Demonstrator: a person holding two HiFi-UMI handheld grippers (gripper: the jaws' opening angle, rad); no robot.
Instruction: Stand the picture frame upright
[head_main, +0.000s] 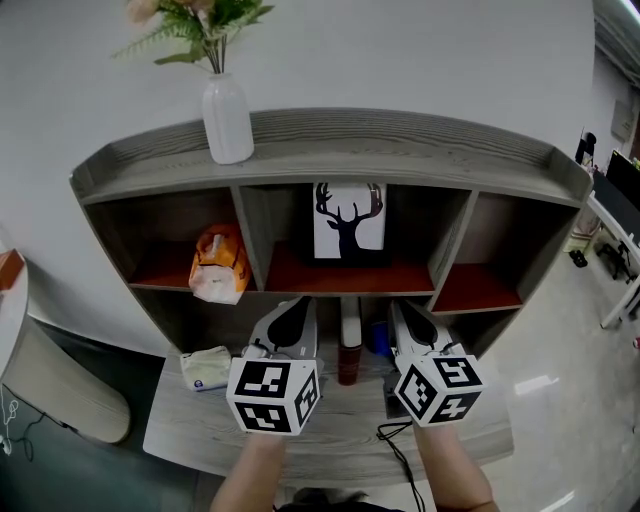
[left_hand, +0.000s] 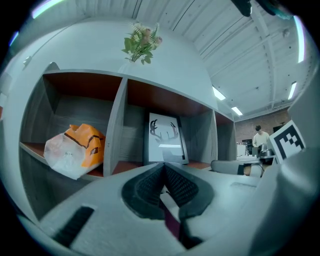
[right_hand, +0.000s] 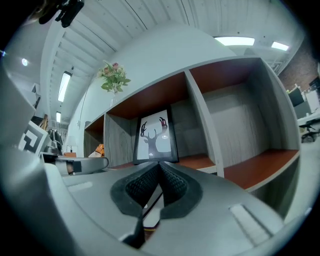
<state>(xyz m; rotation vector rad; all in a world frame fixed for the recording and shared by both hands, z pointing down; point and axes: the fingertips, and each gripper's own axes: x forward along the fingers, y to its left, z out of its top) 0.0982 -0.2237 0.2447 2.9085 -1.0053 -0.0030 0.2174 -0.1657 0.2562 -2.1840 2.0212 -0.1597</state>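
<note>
Presently, one grey wood-grain shelf unit (head_main: 330, 150) fills the far side; its upper row has three compartments with red-brown floors, and a grey ledge (head_main: 200, 430) lies below on the near side. Two grippers are present, side by side over that ledge, each bearing one cube with black-and-white square markers. The left gripper (head_main: 296, 318) has its jaws pressed together with nothing between them. The right gripper (head_main: 408, 315) is likewise closed and empty. One picture frame (head_main: 349, 222) stands in the middle compartment against the back wall, clear of both grippers. Its long axis is vertical and its face points to the near side, showing a black deer head with the antlers uppermost. One orange-and-white bag (head_main: 219, 264) lies in the left compartment. One white vase (head_main: 228, 120) of flowers stands on the top, left of centre. One pale packet (head_main: 205, 368) lies at the ledge's left, and one dark red cylinder (head_main: 348, 362) stands between the grippers.
</note>
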